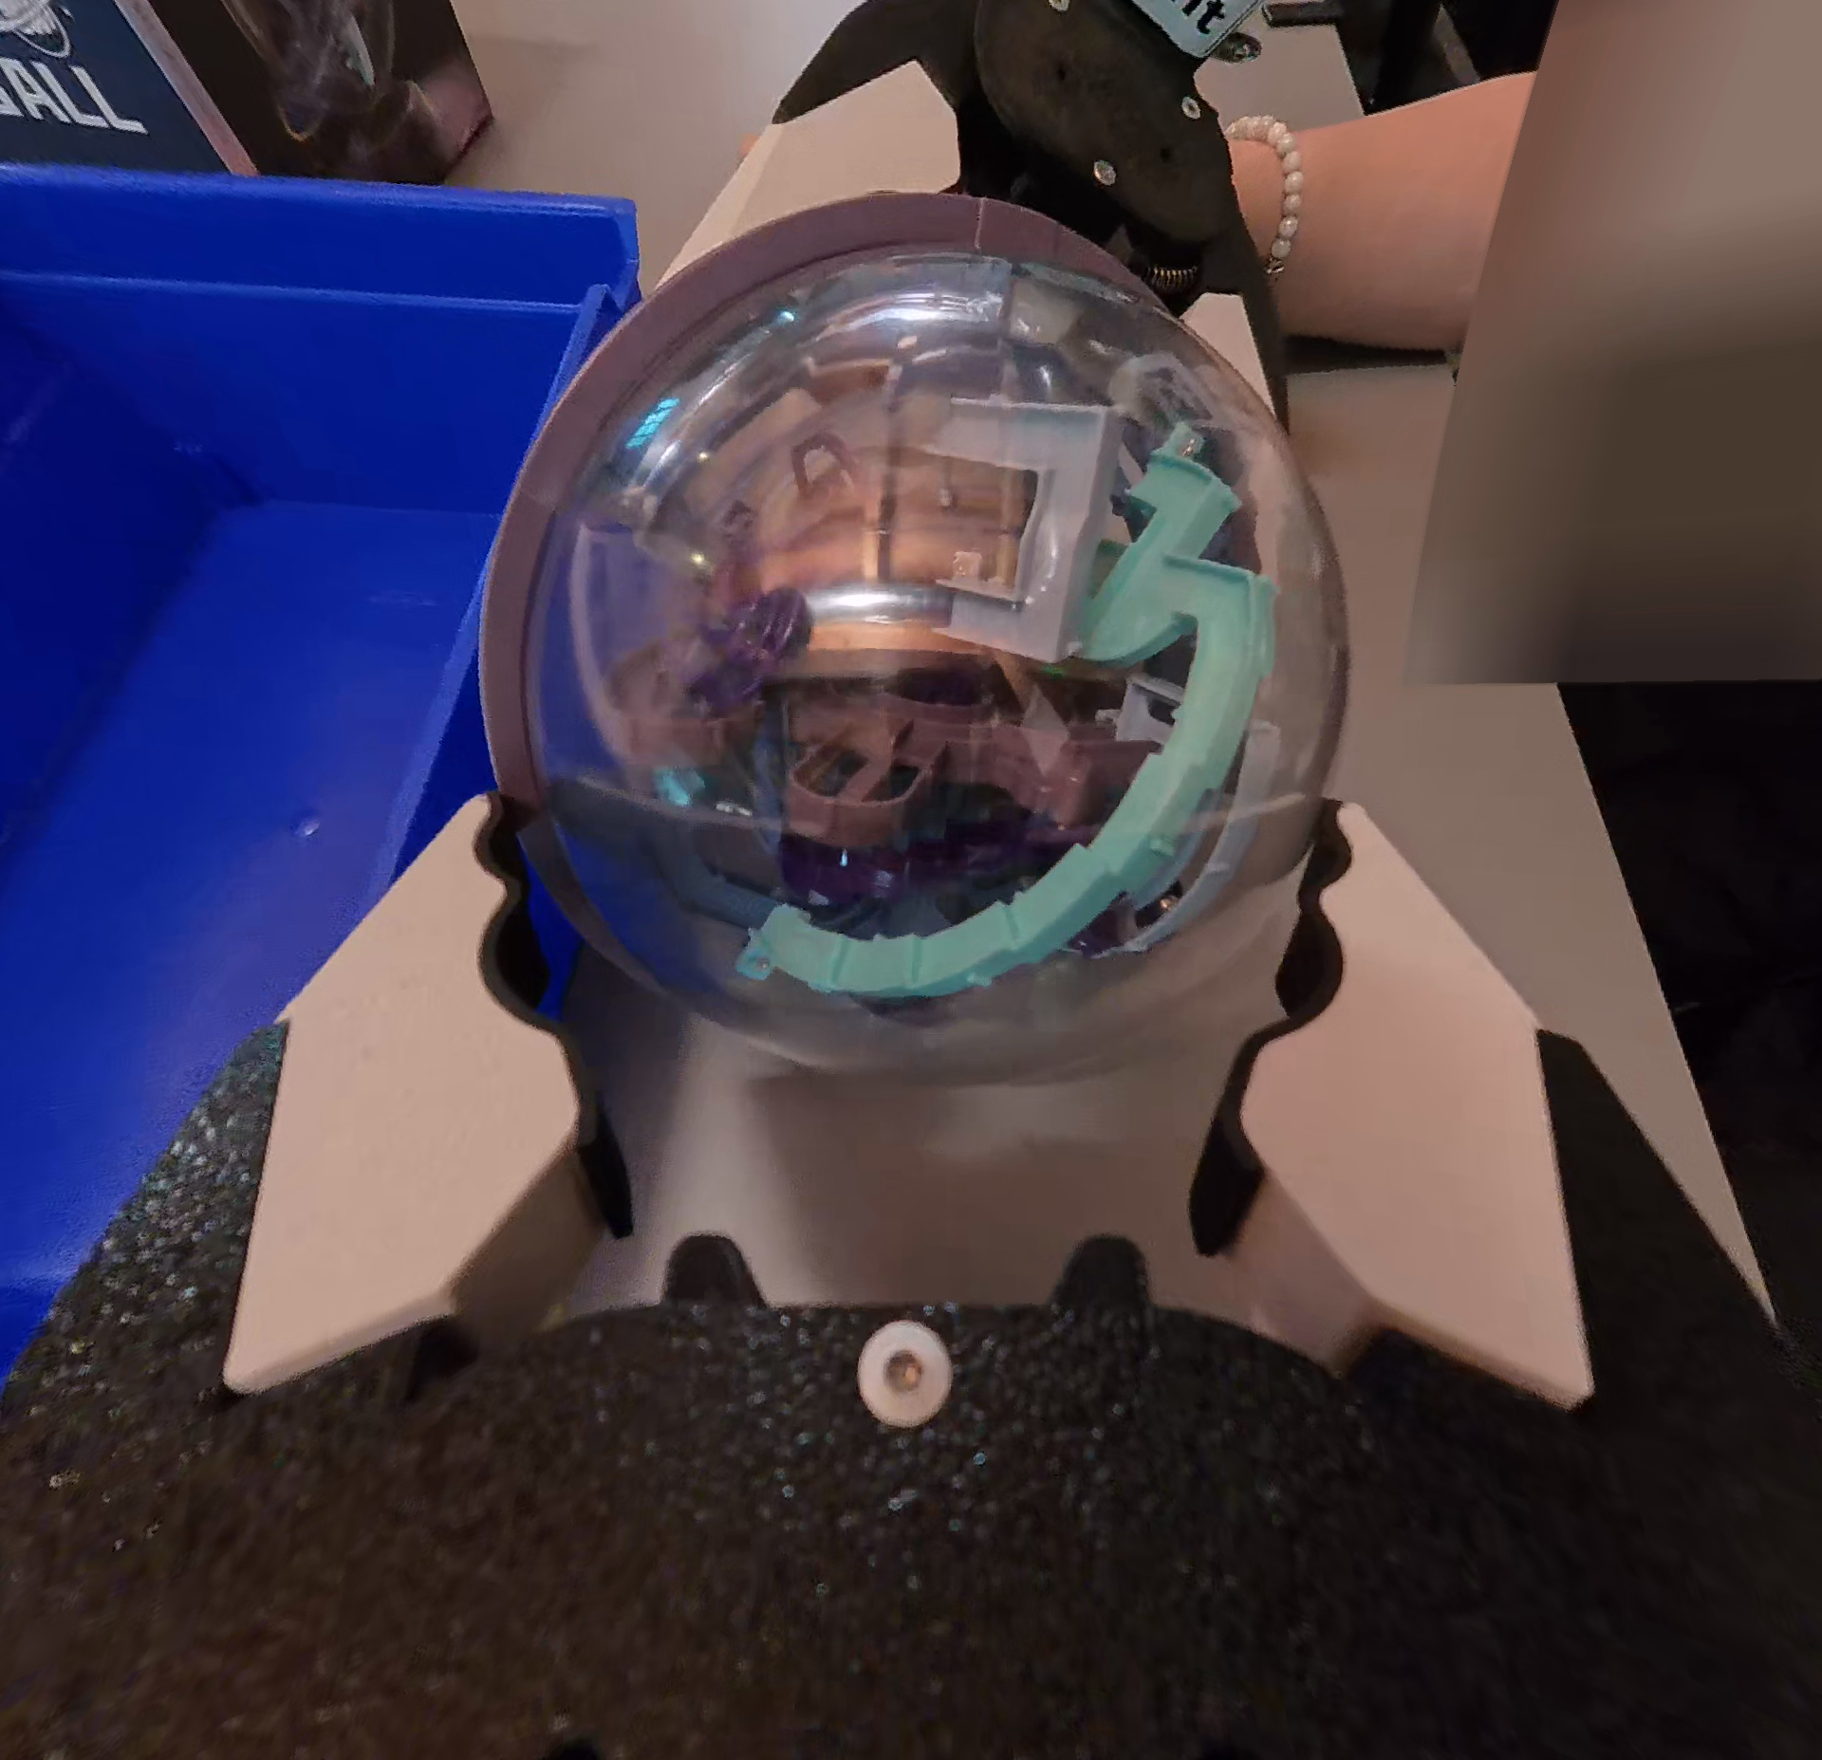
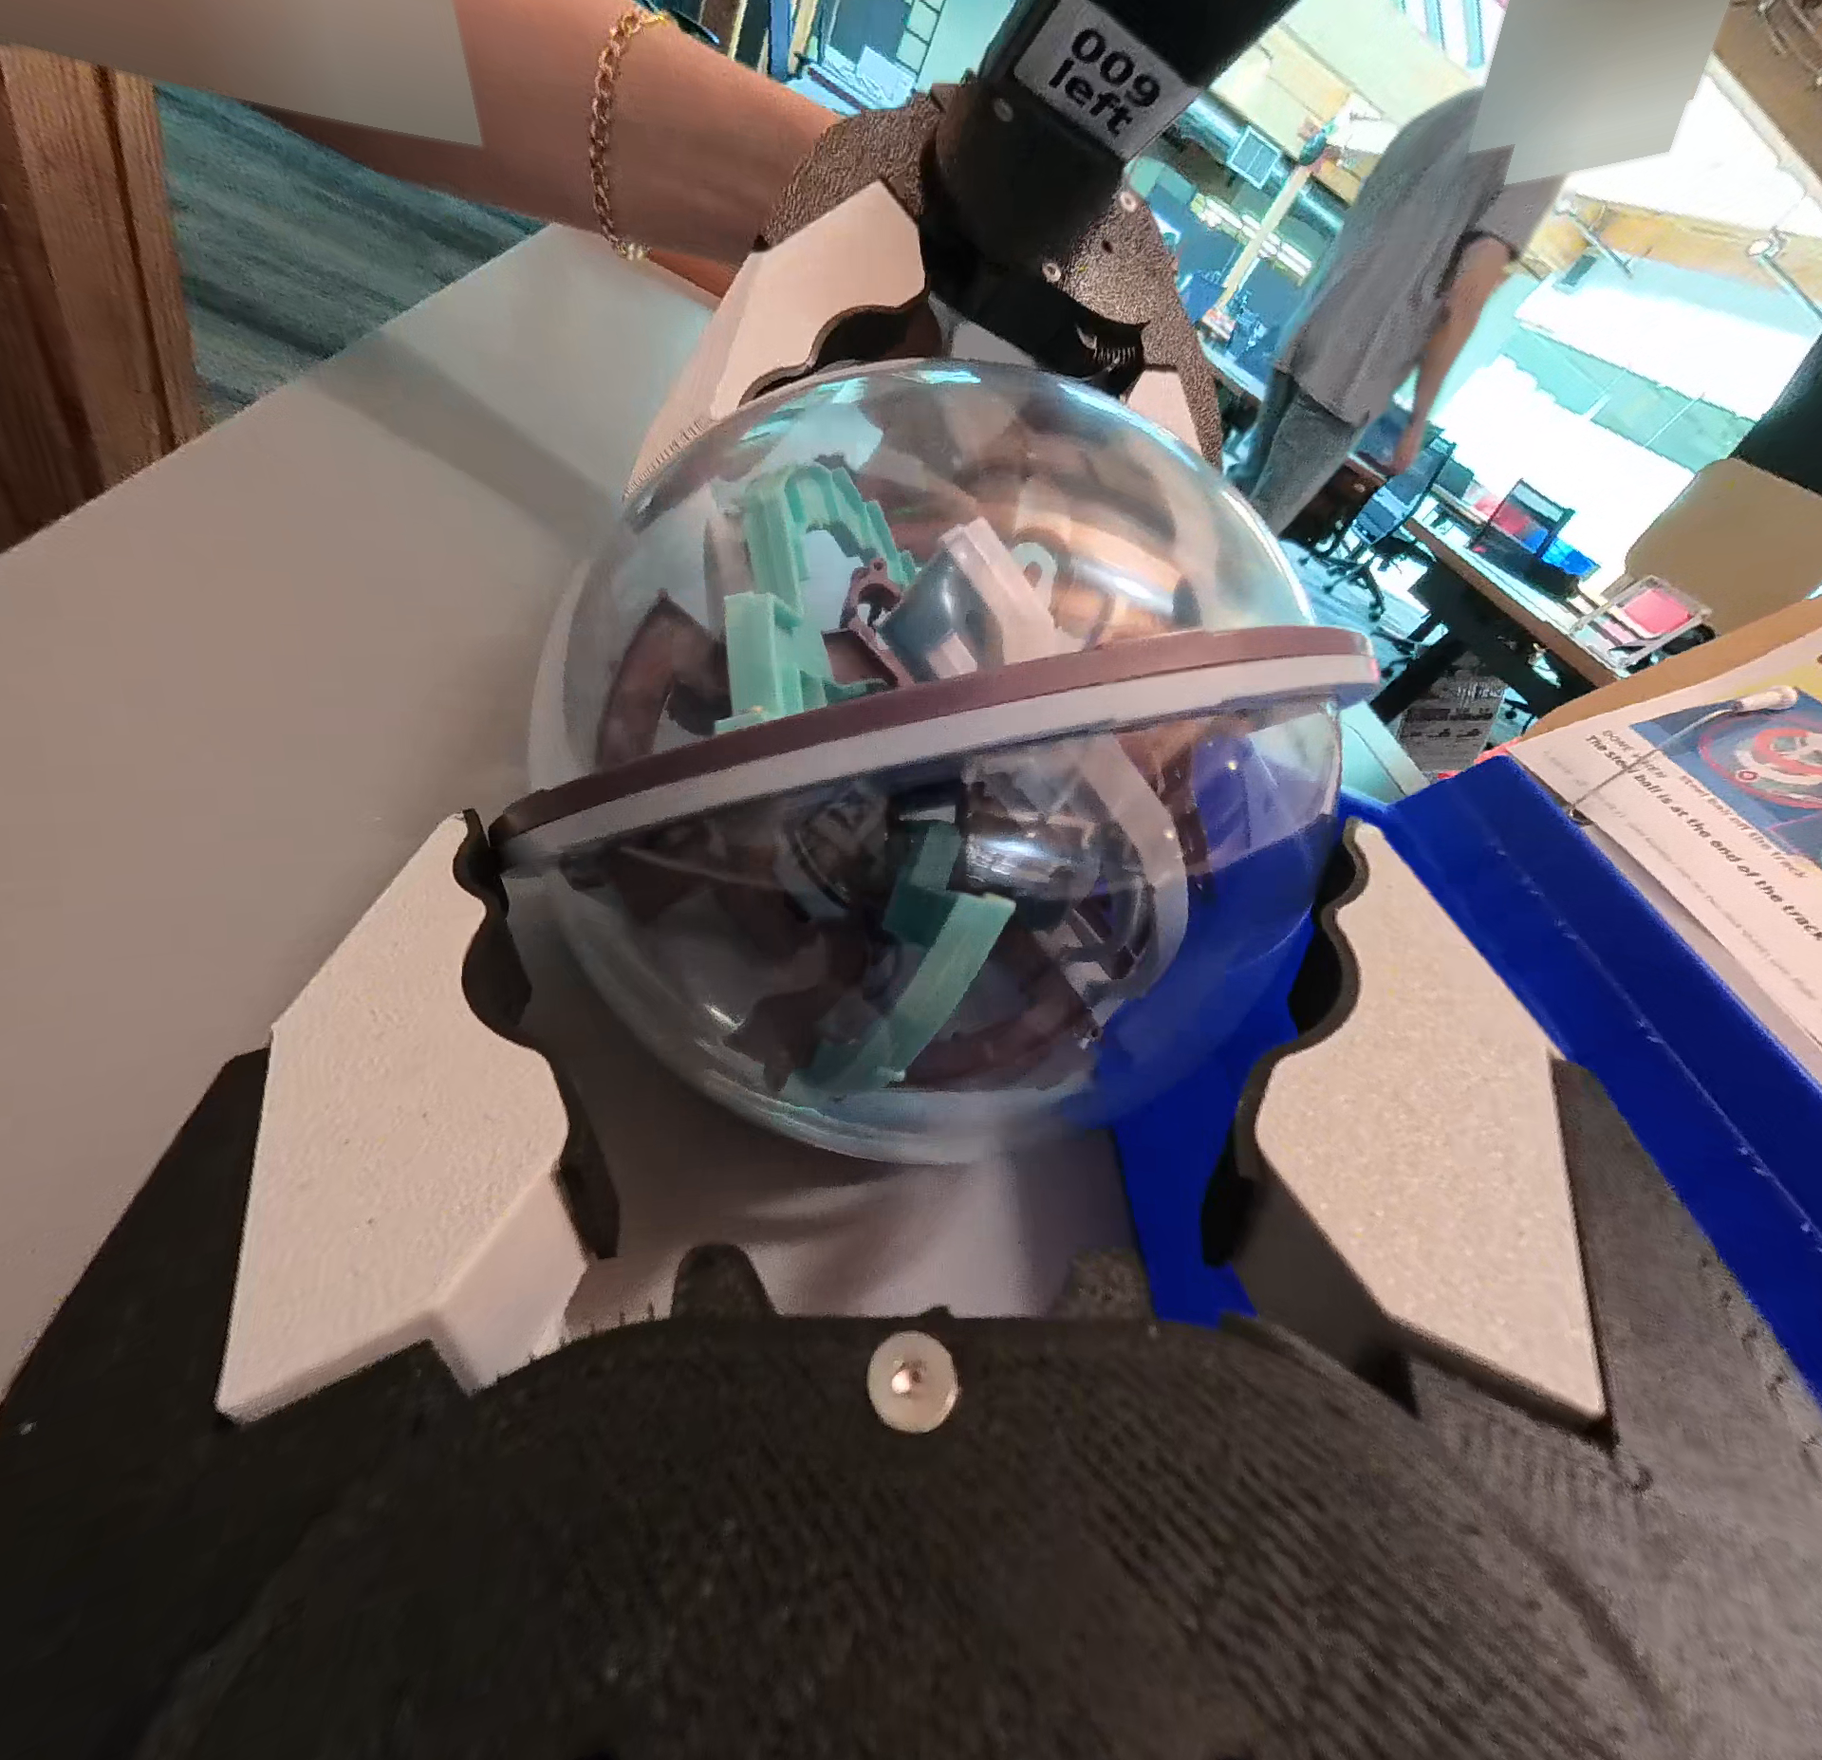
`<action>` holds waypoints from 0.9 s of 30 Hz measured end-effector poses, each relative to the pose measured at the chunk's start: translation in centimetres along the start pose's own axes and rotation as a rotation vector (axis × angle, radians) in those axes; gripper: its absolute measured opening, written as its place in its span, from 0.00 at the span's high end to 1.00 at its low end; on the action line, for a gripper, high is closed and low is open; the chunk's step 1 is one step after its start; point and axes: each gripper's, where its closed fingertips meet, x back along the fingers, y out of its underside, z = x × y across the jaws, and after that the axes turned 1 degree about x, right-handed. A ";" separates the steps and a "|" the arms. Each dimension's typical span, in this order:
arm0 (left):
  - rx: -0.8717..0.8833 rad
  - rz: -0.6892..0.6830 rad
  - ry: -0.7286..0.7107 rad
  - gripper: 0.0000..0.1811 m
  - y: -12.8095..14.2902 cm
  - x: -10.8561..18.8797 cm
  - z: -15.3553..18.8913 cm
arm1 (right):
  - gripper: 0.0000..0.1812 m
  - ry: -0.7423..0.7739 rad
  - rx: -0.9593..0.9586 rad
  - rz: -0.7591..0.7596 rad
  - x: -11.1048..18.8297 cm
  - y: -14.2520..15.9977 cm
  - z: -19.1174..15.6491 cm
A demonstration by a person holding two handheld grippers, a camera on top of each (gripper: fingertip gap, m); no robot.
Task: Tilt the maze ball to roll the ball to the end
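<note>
The maze ball (image 1: 907, 628) is a clear sphere with a purple band around it and teal, grey and brown tracks inside. My left gripper (image 1: 907, 855) is shut on it, one finger on each side of its lower half. My right gripper (image 2: 907, 885) is shut on the same maze ball (image 2: 937, 756) from the opposite side. In the right wrist view the band slants across the middle. Each gripper shows behind the sphere in the other's view: the right one (image 1: 1085, 135) and the left one (image 2: 1035, 264). I cannot pick out the small ball inside the maze.
A blue bin (image 1: 246, 530) stands beside the sphere on the white table (image 1: 1479, 825); it also shows in the right wrist view (image 2: 1577, 973). A printed sheet (image 2: 1696, 806) lies over its rim. A dark box (image 1: 148, 37) stands behind the bin. A person (image 2: 1380, 283) stands far off.
</note>
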 end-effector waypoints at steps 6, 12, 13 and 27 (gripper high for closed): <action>-0.078 0.023 -0.051 0.17 -0.8 -0.1 0.3 | 0.14 -0.020 0.030 -0.023 0.3 0.1 -0.3; -0.143 -0.049 -0.059 0.16 -1.3 -0.5 1.0 | 0.14 -0.049 0.005 -0.026 0.4 -0.1 -0.7; -0.138 -0.066 -0.059 0.16 -1.3 -0.5 1.1 | 0.14 -0.052 0.001 -0.029 0.4 -0.2 -0.7; 0.156 0.103 -0.037 0.17 -0.5 0.0 1.9 | 0.13 -0.055 0.050 0.033 -0.1 -1.3 -1.6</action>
